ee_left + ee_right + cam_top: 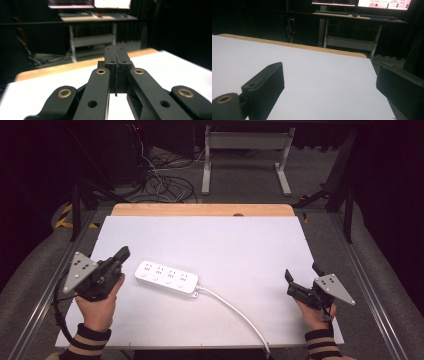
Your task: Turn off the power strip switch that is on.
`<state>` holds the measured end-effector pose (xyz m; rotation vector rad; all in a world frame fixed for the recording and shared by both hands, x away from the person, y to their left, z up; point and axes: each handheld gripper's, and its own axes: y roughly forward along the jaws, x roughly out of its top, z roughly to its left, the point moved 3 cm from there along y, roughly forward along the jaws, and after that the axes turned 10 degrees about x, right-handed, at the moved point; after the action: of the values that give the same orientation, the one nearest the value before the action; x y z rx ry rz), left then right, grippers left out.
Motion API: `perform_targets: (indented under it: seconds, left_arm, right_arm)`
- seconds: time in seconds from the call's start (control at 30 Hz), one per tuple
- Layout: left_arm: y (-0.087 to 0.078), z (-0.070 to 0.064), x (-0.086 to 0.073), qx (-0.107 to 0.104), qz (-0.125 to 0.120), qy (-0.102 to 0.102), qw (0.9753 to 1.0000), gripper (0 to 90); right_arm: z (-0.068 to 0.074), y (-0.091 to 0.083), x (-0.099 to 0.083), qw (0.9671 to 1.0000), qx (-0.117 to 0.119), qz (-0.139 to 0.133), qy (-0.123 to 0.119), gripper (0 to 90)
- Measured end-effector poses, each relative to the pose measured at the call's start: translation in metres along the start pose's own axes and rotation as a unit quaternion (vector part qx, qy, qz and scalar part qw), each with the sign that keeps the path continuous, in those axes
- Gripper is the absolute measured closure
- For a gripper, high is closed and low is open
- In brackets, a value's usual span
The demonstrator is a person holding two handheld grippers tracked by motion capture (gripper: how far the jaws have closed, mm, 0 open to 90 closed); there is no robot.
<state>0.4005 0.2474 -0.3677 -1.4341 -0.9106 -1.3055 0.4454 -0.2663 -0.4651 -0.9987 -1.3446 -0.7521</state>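
A white power strip (166, 277) with several sockets lies on the white table top (225, 245), left of centre, and its white cable (240, 315) runs off toward the front edge. My left gripper (121, 254) is held just left of the strip, pointing up and away, apart from it. In the left gripper view its jaws are pressed together with nothing between them, left gripper (116, 57). My right gripper (301, 279) is held near the table's right front, jaws spread wide and empty. The right gripper view shows the right gripper (332, 85) over bare white board.
A wooden strip (202, 210) edges the far side of the table. Beyond it stand a white desk frame (245, 157) and tangled cables (160, 182) on the floor. Metal rails (370, 285) run along both table sides.
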Motion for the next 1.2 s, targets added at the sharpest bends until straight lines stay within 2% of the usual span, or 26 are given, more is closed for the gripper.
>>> perform_targets:
  seconds: [0.07, 0.1, 0.13, 0.2, 0.27, 0.3, 0.4, 0.47, 0.6, 0.63, 0.67, 0.73, 0.8, 0.83, 0.87, 0.9, 0.93, 1.0, 1.03, 1.07, 1.13, 1.17, 1.2]
  left_arm:
    - [0.007, -0.012, -0.001, -0.021, 0.017, 0.011, 0.9996, 89.0]
    - [0.007, -0.012, -0.001, -0.021, 0.017, 0.011, 0.9996, 87.9]
    - [0.015, -0.023, -0.005, -0.041, 0.039, 0.021, 0.9982, 87.0]
    - [0.021, -0.031, -0.010, -0.054, 0.059, 0.029, 0.9964, 85.9]
    - [0.026, -0.039, -0.015, -0.066, 0.076, 0.046, 0.9939, 87.0]
    - [0.028, -0.044, -0.018, -0.070, 0.085, 0.061, 0.9921, 88.8]
    - [0.034, -0.050, -0.027, -0.072, 0.104, 0.077, 0.9889, 90.0]
    - [0.038, -0.053, -0.033, -0.073, 0.117, 0.083, 0.9870, 90.0]
    - [0.048, -0.056, -0.045, -0.077, 0.148, 0.102, 0.9807, 90.0]
    - [0.048, -0.056, -0.045, -0.077, 0.148, 0.102, 0.9807, 90.0]
    - [0.056, -0.059, -0.052, -0.082, 0.171, 0.105, 0.9761, 90.0]
    - [0.064, -0.063, -0.058, -0.087, 0.192, 0.108, 0.9716, 90.0]
    - [0.074, -0.068, -0.065, -0.091, 0.217, 0.113, 0.9654, 90.0]
    - [0.074, -0.068, -0.065, -0.091, 0.217, 0.113, 0.9654, 90.0]
    - [0.081, -0.074, -0.070, -0.094, 0.239, 0.121, 0.9589, 90.0]
    - [0.081, -0.074, -0.070, -0.094, 0.239, 0.121, 0.9589, 90.0]
    - [0.086, -0.078, -0.073, -0.101, 0.257, 0.127, 0.9528, 90.0]
    - [0.088, -0.082, -0.076, -0.105, 0.272, 0.135, 0.9470, 90.0]
    - [0.088, -0.082, -0.076, -0.105, 0.272, 0.135, 0.9470, 90.0]
    - [0.089, -0.082, -0.077, -0.106, 0.278, 0.135, 0.9451, 90.0]
    - [0.089, -0.081, -0.078, -0.104, 0.280, 0.138, 0.9441, 90.0]
    - [0.089, -0.079, -0.078, -0.107, 0.281, 0.135, 0.9440, 90.0]
    - [0.089, -0.079, -0.077, -0.106, 0.279, 0.131, 0.9456, 90.0]
  right_arm:
    - [0.000, -0.001, 0.000, 1.0000, 0.000, 0.000, 0.001, 8.5]
    - [0.000, -0.001, 0.000, 1.0000, 0.001, 0.000, 0.001, 8.5]
    - [0.000, -0.001, 0.000, 1.0000, 0.001, 0.001, 0.002, 8.6]
    - [-0.001, -0.001, 0.000, 1.0000, 0.000, 0.001, 0.001, 8.6]
    - [-0.001, -0.001, 0.000, 1.0000, 0.000, 0.000, 0.001, 8.7]
    - [-0.001, -0.001, 0.000, 1.0000, 0.001, 0.000, 0.001, 8.8]
    - [0.000, -0.001, 0.000, 1.0000, 0.001, 0.002, 0.000, 8.9]
    - [0.000, -0.001, 0.000, 1.0000, 0.000, 0.003, -0.001, 9.0]
    - [0.000, -0.001, 0.000, 1.0000, 0.001, 0.004, 0.000, 9.1]
    - [0.000, 0.000, -0.001, 1.0000, 0.001, 0.006, 0.000, 9.3]
    - [0.001, 0.000, -0.001, 1.0000, 0.002, 0.008, -0.001, 9.6]
    - [0.001, 0.001, -0.001, 0.9999, 0.003, 0.011, -0.004, 10.6]
    - [0.002, 0.002, -0.002, 0.9999, 0.005, 0.012, -0.004, 10.7]
    - [0.002, 0.002, -0.002, 0.9999, 0.005, 0.012, -0.004, 10.7]
    - [0.002, 0.003, -0.002, 0.9999, 0.006, 0.012, -0.004, 10.7]
    - [0.002, 0.003, -0.002, 0.9999, 0.004, 0.013, -0.004, 10.6]
    - [0.003, 0.003, -0.002, 0.9999, 0.006, 0.013, -0.003, 10.6]
    - [0.003, 0.003, -0.002, 0.9999, 0.006, 0.013, -0.002, 10.4]
    - [0.003, 0.003, -0.002, 0.9999, 0.007, 0.012, 0.000, 10.1]
    - [0.003, 0.003, -0.001, 0.9999, 0.009, 0.011, 0.003, 9.6]
    - [0.003, 0.003, -0.001, 0.9998, 0.015, 0.009, 0.007, 8.8]
    - [0.003, 0.003, -0.001, 0.9998, 0.015, 0.009, 0.007, 8.8]
    - [0.003, 0.003, -0.001, 0.9998, 0.018, 0.008, 0.009, 8.5]
